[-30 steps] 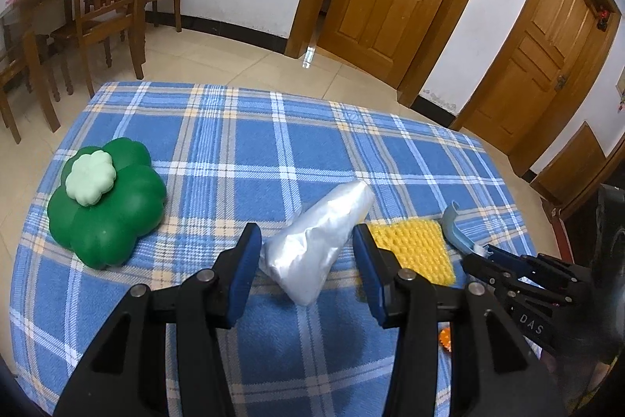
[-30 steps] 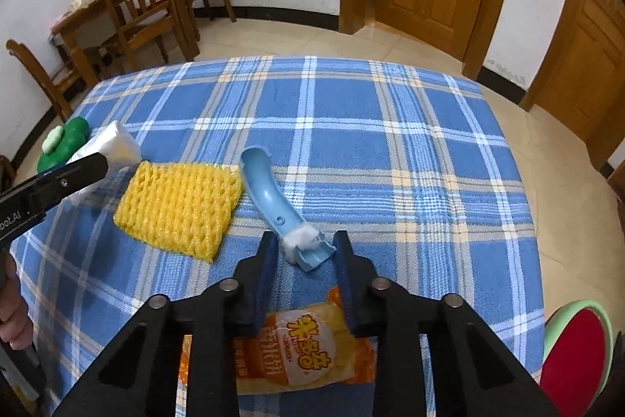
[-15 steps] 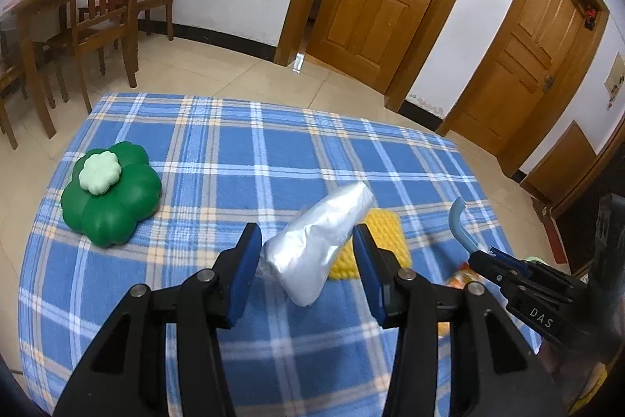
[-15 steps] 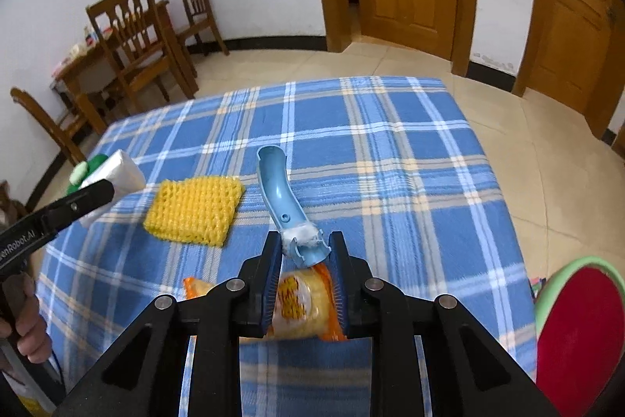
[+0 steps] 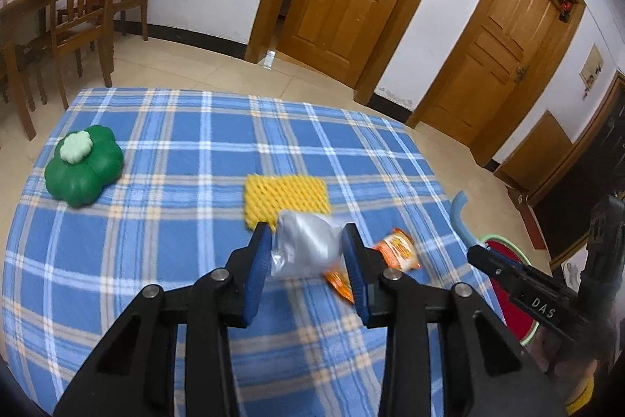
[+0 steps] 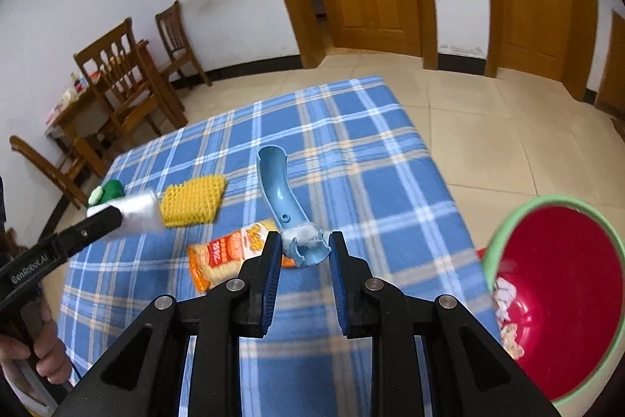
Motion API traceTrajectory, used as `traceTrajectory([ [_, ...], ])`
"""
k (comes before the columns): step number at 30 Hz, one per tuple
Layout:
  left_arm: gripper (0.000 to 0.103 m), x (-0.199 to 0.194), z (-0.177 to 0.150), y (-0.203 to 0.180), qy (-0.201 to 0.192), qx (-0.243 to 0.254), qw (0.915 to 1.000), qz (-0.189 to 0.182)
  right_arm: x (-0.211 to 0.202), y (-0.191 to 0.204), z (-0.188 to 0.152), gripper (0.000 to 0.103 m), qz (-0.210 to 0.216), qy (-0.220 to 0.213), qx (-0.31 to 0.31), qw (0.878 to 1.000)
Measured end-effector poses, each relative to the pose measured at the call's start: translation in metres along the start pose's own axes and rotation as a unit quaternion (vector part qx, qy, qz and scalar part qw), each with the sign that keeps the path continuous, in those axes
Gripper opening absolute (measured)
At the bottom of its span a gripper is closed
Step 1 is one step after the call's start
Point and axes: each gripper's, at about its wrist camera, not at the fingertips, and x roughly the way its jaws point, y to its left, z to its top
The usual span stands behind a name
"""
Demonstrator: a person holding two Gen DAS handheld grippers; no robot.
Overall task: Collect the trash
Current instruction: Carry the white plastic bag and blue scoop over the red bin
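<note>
Bare checked cloth at far side, yellow foam net, snack packet, red bin crowding near edge

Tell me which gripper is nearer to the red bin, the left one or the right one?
Right. The right gripper, holding the blue handle, is at the table edge beside the red bin. The left gripper, holding the silver wrapper, is farther in over the table.

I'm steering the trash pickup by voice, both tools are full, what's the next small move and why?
Probably swing the right tool, shut on the blue plastic piece, over the red bin and release. The bin sits just right of it, already holding scraps.
</note>
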Motion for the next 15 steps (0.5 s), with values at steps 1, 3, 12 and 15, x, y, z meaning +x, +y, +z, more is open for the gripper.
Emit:
traceTrajectory([
  [1,0.036,-0.001,-0.002,-0.003,0.002,0.0,1.0,-0.002,-0.005,-0.004,-0.003,0.025,-0.001,-0.002,0.005,1.0],
  [3,0.036,-0.003,-0.007,-0.009,0.006,0.002,0.9999,-0.008,-0.013,-0.01,-0.007,0.025,-0.004,-0.006,0.014,1.0],
  [12,0.036,-0.013,-0.018,-0.04,0.01,0.027,0.9992,-0.028,-0.043,-0.05,-0.03,0.025,-0.022,-0.019,0.067,0.997],
  [15,0.036,-0.014,-0.02,-0.051,0.013,0.036,0.9987,-0.034,-0.051,-0.065,-0.038,0.025,-0.032,-0.022,0.084,0.996],
])
